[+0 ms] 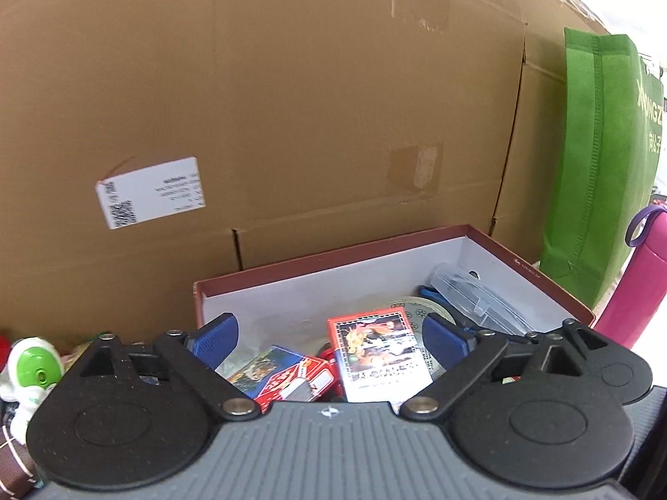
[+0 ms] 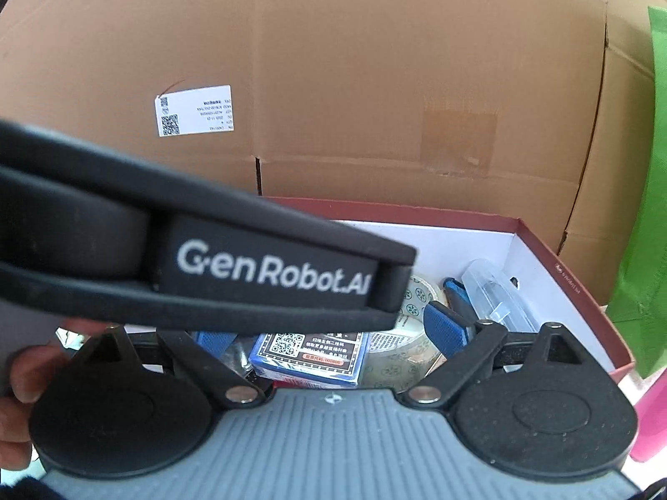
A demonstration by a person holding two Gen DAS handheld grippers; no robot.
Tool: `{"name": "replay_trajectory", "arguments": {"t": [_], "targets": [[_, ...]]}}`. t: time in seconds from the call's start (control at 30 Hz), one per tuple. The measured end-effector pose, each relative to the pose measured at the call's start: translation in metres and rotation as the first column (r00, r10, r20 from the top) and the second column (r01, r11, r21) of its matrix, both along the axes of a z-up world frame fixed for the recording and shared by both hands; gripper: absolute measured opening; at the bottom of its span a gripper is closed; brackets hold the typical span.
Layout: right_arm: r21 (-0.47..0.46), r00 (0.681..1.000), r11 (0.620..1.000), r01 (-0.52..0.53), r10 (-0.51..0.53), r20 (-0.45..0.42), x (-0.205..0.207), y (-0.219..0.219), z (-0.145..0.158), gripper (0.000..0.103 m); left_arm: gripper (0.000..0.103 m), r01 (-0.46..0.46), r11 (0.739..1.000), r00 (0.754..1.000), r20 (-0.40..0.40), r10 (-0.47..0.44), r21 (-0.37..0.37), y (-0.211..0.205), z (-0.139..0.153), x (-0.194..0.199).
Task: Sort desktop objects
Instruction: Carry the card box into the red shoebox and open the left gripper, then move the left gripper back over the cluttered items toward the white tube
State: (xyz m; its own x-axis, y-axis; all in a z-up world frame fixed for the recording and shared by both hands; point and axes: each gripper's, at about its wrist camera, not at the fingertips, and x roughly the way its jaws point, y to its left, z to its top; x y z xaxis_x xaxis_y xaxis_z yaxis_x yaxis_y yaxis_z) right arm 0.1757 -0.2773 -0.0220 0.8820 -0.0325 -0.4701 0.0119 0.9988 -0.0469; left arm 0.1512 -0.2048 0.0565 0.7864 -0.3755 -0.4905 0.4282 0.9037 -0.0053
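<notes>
Left wrist view shows the left gripper (image 1: pixel 329 339) spread and empty above the red-rimmed box (image 1: pixel 542 275), a card pack (image 1: pixel 377 358) lying inside it, the right gripper (image 2: pixel 333 333) likewise spread there: drop likely done; next, fetch another item beside the box.

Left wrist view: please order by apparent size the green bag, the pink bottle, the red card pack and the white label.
1. green bag
2. pink bottle, partly cut off
3. red card pack and white label: about alike; the pack is nearer, so unranked.
</notes>
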Motion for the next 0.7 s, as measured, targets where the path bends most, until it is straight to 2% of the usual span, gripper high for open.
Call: {"name": "replay_trajectory", "arguments": {"t": [0.07,0.5,0.7], "targets": [[-0.006,1.000,1.000,0.004,-0.004,0.006,-0.018,-0.001,-0.002,0.092,0.098,-0.012,1.000,1.000,0.015,0.012,-0.001,0.005,0.003,-0.005],[-0.046,0.998,0.999,-0.004,0.007,0.068,-0.036,0.027,0.013,0.093,0.098,-0.051,0.999,0.993,0.104,0.049,0.012,0.021,0.023,-0.045],[-0.072,0.995,0.997,-0.028,0.035,0.093,-0.043,0.047,0.017,0.093,0.098,-0.082,0.997,0.990,0.117,0.081,0.006,0.038,0.029,-0.065]]}}
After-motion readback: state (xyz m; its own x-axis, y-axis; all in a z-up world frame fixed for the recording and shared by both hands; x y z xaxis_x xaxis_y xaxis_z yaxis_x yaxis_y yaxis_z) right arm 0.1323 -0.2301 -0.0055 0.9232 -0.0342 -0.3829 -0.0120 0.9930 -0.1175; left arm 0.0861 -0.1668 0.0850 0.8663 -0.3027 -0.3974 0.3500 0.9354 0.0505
